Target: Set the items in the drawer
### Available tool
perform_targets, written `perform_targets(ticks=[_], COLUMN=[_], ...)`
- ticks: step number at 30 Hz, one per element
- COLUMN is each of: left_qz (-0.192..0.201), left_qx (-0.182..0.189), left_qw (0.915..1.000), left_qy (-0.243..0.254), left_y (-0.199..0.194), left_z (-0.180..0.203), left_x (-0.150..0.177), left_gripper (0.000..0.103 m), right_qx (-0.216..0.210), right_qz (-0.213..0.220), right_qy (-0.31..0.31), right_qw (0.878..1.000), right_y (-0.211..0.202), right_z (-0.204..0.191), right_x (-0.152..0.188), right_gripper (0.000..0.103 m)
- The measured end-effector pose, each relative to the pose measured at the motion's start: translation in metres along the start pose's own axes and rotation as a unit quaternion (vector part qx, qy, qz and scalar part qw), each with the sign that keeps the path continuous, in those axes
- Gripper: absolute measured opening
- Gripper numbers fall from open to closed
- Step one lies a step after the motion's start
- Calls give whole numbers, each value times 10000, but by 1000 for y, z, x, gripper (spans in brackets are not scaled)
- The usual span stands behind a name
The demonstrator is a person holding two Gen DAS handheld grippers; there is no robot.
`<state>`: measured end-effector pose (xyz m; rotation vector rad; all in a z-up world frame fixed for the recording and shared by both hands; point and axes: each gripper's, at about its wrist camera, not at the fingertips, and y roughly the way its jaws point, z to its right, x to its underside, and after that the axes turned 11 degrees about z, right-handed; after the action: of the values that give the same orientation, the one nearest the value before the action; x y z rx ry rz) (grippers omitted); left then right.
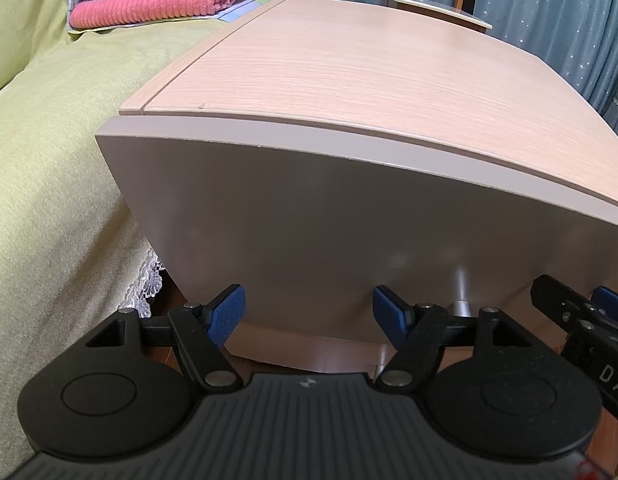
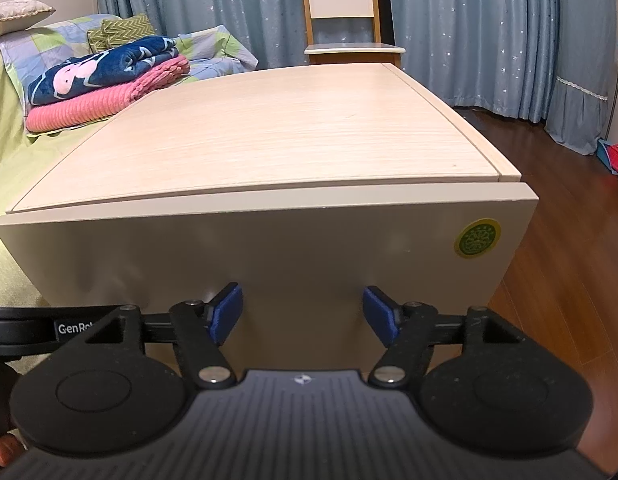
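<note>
Facing the closed drawer front [image 1: 349, 232], the left hand-held gripper [image 1: 307, 312] sits at lower centre of its frame, blue pads spread wide with nothing between them. The drawer front fills mid-frame just beyond the pads; whether they touch it, I cannot tell. A metal knob [image 1: 460, 304] shows at lower right, behind the right-side finger linkage. The right hand-held gripper [image 2: 303, 312] is likewise wide open and empty, lower centre of its frame, drawer front [image 2: 269, 256] directly ahead.

Surface: pale wood-grain cabinet top [image 2: 261, 136], bare. Bed with green cover [image 1: 49, 184] at left of frame; folded pink blanket [image 2: 101, 100] with a navy one [image 2: 105, 68] on top at upper left. Blue starred curtains [image 2: 489, 32] across the back, chair [image 2: 345, 12] at upper centre, dark wood floor [image 2: 569, 272] at right.

Writing: round green-yellow sticker [image 2: 477, 238] at the drawer front's upper right, text unreadable. "GenRo…" on the other gripper's body at left edge of the right view.
</note>
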<state>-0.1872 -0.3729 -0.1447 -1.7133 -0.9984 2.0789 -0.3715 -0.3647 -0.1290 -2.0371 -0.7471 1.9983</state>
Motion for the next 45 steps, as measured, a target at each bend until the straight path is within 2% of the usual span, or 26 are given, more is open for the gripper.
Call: perform_targets(ticks=[4, 8, 12, 18, 21, 25, 27, 29, 35, 40, 45], left_qz=[-79, -163, -201, -261, -185, -10, 66, 172, 312, 441, 629], left_qx=[-31, 110, 79, -38, -146, -218, -199, -261, -416, -258, -329], left_qw=[10000, 9998, 9991, 9989, 9989, 9989, 9992, 9989, 9986, 9987, 9966], left_qy=[34, 65, 360, 379, 397, 407, 352, 340, 85, 87, 408], left_y=[-3, -14, -29, -63, -83, -114, -130, -146, -188, -218, -245], left_z=[-2, -6, -1, -3, -3, -2, -1, 0, -1, 0, 8], left_x=[2, 6, 10, 7, 3, -6, -11, -15, -27, -25, -14], left_gripper=[72, 76, 76, 79, 84, 85, 92, 94, 95, 95, 96], right_qx=[-16, -49, -135, -283, -322, -363, -342, -313, -165, -49, -91], right_qz=[18, -24, -200, -176, -133, -90, -24, 53, 462, 766, 620], right_qy=[-72, -123, -151, -131, -127, -120, -157, -215, -513, -734, -676], right_qw=[10000, 9999, 9996, 9994, 9993, 9992, 9993, 9993, 9975, 9943, 9957], right_y=[-8, -15, -24, -47, -58, -78, -88, -98, -133, -165, -185], right_z=[4, 8, 11, 15, 17, 18, 19, 20, 20, 22, 27], right_x=[-1, -4, -7, -26, -38, -50, -54, -59, -69, -71, -69], right_gripper=[63, 67, 72, 91, 101, 102, 102, 102, 102, 102, 102])
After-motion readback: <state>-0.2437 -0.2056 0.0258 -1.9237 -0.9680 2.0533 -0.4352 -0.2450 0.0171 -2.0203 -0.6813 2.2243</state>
